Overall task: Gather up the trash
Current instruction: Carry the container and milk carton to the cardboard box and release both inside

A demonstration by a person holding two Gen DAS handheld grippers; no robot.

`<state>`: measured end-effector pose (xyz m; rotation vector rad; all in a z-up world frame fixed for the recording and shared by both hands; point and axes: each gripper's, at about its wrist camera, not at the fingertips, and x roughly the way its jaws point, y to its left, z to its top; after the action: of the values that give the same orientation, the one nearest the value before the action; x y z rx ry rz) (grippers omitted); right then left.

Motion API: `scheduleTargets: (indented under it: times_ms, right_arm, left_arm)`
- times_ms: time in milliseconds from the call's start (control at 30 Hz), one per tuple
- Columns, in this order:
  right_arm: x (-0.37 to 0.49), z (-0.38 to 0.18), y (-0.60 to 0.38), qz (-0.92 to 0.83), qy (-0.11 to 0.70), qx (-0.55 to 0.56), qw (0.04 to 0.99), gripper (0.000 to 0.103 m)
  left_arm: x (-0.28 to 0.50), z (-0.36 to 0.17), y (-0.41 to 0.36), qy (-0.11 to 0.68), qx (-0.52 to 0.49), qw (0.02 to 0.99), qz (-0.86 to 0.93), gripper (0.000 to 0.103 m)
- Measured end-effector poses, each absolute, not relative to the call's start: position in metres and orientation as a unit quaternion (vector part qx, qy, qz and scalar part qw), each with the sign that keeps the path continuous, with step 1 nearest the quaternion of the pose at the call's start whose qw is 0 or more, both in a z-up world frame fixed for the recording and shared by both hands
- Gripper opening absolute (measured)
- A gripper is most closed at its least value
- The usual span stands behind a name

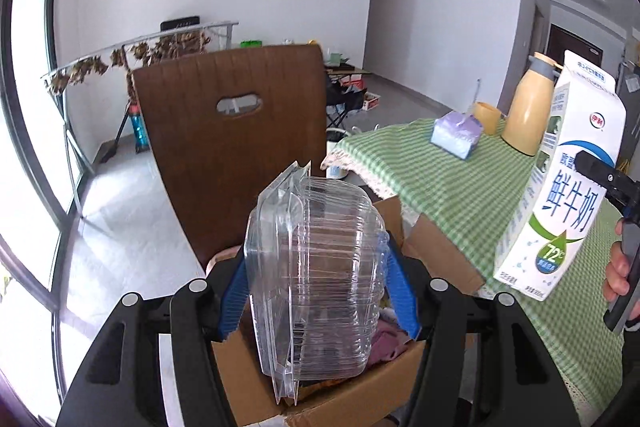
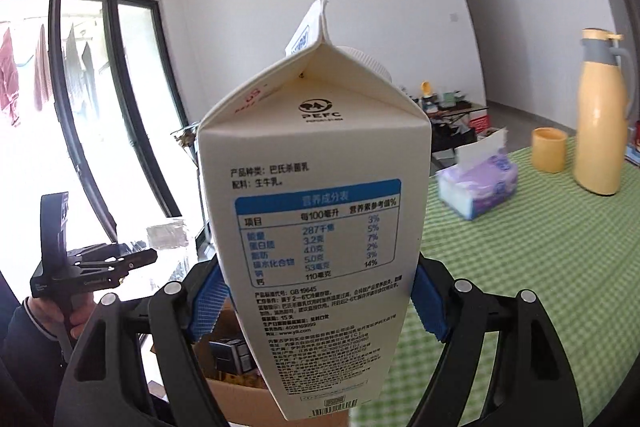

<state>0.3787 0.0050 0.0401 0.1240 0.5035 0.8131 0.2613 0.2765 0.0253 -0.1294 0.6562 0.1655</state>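
We hold trash above the cardboard box (image 1: 320, 391).
Our left gripper (image 1: 316, 291) clamps an upright clear clamshell (image 1: 316, 279); our right gripper (image 2: 320, 303) clamps an upright milk carton (image 2: 316, 207), gable upward, marked "PEFC".

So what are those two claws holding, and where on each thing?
Left claw: clear plastic clamshell container, gripped across its two sides. Right claw: milk carton, gripped across its lower body.

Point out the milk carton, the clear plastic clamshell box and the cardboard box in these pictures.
milk carton (image 2: 316, 227), right wrist view, on its nutrition panel.
clear plastic clamshell box (image 1: 320, 275), left wrist view, on its ribbed side.
cardboard box (image 1: 360, 393), left wrist view, on its near wall.
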Motion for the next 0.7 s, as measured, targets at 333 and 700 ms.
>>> scheduleTargets:
  times_ms: [333,700]
  right_arm:
    - [0.393,-0.051,0.124,0.389,0.280,-0.008,0.878,0.076]
    - [0.404,-0.124,0.122,0.301,0.371,-0.089,0.874,0.073]
  left_arm:
    - [0.295,-0.058,0.317,0.393,-0.145,0.902,0.106,0.058]
    - [0.334,-0.117,0.307,0.439,-0.201,0.874,0.060,0.058]
